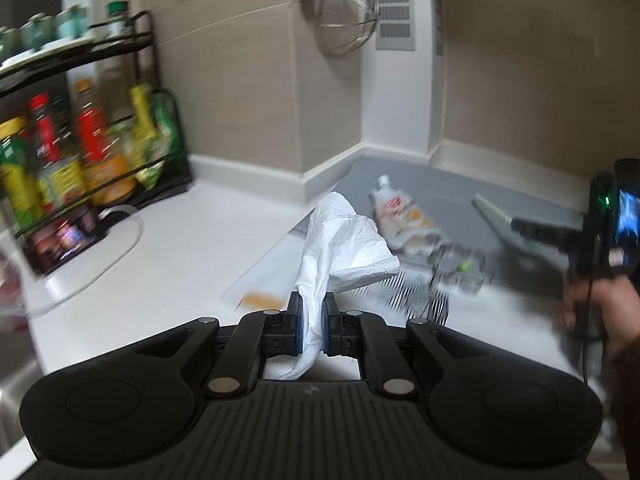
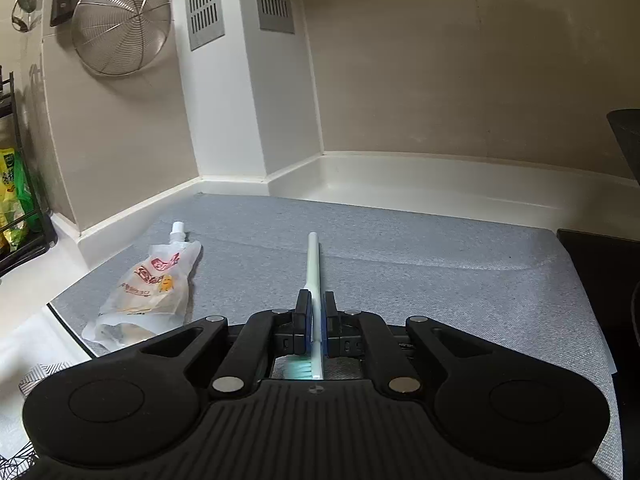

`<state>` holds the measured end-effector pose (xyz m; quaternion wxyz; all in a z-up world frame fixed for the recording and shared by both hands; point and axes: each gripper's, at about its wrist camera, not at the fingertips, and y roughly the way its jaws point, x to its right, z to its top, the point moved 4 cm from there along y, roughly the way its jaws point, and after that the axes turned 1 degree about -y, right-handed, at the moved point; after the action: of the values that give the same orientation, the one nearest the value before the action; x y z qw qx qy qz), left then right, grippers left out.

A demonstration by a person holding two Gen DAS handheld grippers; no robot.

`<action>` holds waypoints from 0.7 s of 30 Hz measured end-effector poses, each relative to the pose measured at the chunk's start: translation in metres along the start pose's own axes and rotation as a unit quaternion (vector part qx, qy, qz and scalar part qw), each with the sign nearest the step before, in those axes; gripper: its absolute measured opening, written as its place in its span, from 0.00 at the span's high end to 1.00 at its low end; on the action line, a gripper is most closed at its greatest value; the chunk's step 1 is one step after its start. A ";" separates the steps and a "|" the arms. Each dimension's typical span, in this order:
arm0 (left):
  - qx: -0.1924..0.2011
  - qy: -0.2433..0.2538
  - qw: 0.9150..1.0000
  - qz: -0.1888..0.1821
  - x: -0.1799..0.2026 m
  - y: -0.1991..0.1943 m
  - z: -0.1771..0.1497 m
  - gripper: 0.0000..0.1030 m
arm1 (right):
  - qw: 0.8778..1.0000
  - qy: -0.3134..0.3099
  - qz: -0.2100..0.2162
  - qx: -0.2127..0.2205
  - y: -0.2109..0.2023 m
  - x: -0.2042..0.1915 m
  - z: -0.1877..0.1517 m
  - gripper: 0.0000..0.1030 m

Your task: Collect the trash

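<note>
My left gripper [image 1: 312, 310] is shut on a crumpled white paper towel [image 1: 344, 240], which stands up above the white counter. My right gripper [image 2: 315, 308] is shut on a pale toothbrush [image 2: 312, 268]; its handle points forward over the grey mat [image 2: 440, 264] and its bristles show behind the pads. An empty spouted drink pouch [image 2: 150, 284] lies on the mat to the left of the toothbrush, and it also shows in the left wrist view as the pouch [image 1: 404, 216] beyond the towel. The right gripper [image 1: 528, 228] and the hand holding it appear at the right edge of the left wrist view.
A black rack of bottles and sauces [image 1: 80, 152] stands at the left on the counter [image 1: 180, 248]. A metal strainer [image 2: 120, 24] hangs on the tiled wall. A patterned box [image 1: 420, 300] and a small clear wrapper [image 1: 460, 268] lie near the mat's edge. A dark cooktop [image 2: 600, 280] borders the mat on the right.
</note>
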<state>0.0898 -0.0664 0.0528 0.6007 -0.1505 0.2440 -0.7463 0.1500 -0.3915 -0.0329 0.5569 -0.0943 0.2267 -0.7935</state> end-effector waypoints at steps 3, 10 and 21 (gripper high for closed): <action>-0.009 -0.008 1.000 0.019 -0.014 -0.020 -0.016 0.91 | 1.000 0.000 0.005 0.001 -0.002 -0.001 -0.001 0.95; -0.012 0.007 0.999 0.048 -0.033 -0.061 -0.050 0.91 | 1.000 0.006 -0.005 -0.014 -0.033 0.005 -0.007 0.95; -0.025 -0.001 1.000 0.018 -0.030 -0.089 -0.091 0.91 | 0.999 -0.032 0.009 0.024 -0.142 -0.006 -0.026 0.95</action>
<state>-0.0233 -0.0060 0.0277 0.6102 -0.1621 0.2650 -0.7288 0.0216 -0.3400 0.0105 0.5732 -0.1038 0.1903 -0.7902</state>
